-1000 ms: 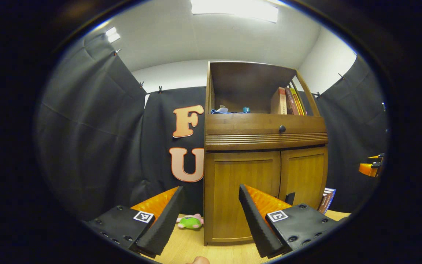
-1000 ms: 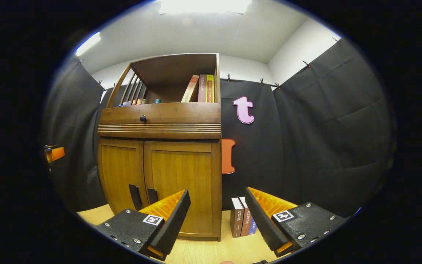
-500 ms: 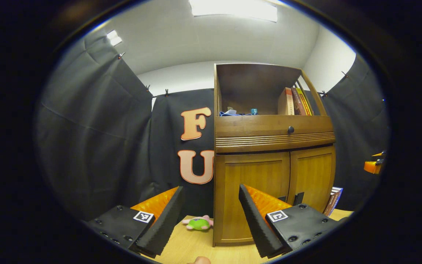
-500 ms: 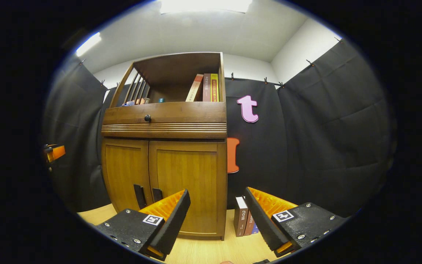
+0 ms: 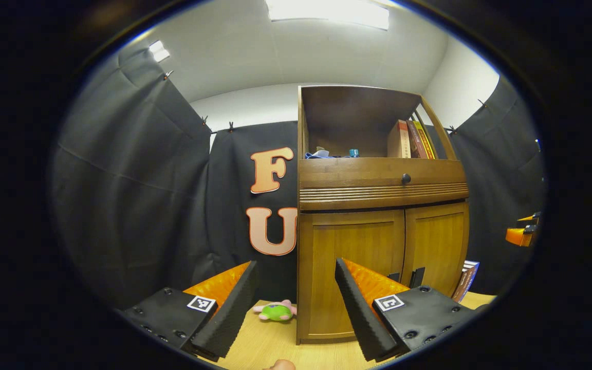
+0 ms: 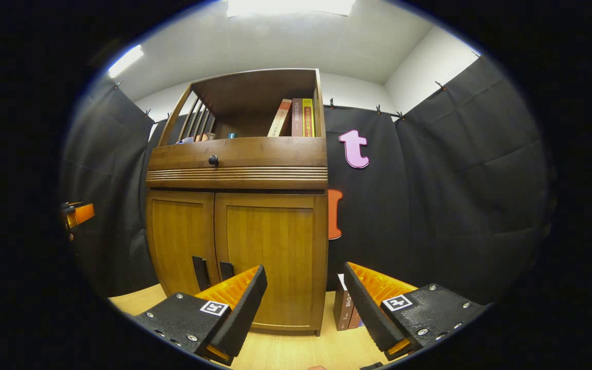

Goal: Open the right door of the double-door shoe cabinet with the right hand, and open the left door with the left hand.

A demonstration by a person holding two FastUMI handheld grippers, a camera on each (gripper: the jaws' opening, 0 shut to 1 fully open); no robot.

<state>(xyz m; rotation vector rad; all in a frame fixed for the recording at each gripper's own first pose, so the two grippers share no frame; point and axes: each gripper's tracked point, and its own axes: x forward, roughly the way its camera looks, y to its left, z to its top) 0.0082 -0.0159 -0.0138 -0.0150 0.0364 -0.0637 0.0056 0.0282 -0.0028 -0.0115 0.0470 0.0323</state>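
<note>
Your shoe cabinet [image 5: 378,241] stands on the wooden floor [image 5: 265,344] against the booth's black cloth, both lower doors closed. In the left gripper view the left door [image 5: 352,272] lies straight ahead and the right door [image 5: 437,246] beyond it; in the right gripper view the right door [image 6: 270,252] fills the middle, the left door [image 6: 180,239] beside it. Two dark handles [image 6: 213,272] sit side by side at the seam, low down. Above the doors runs a drawer with a round knob [image 6: 213,160], and books [image 6: 298,118] lean in the open shelf on top. Your left gripper [image 5: 293,303] hangs short of the cabinet, fingers spread and empty. Your right gripper [image 6: 303,303] does likewise, fingers apart, touching nothing. More books [image 6: 346,308] stand on the floor just beside the cabinet's right flank; a small green plush toy [image 5: 275,311] lies near its left.
</note>
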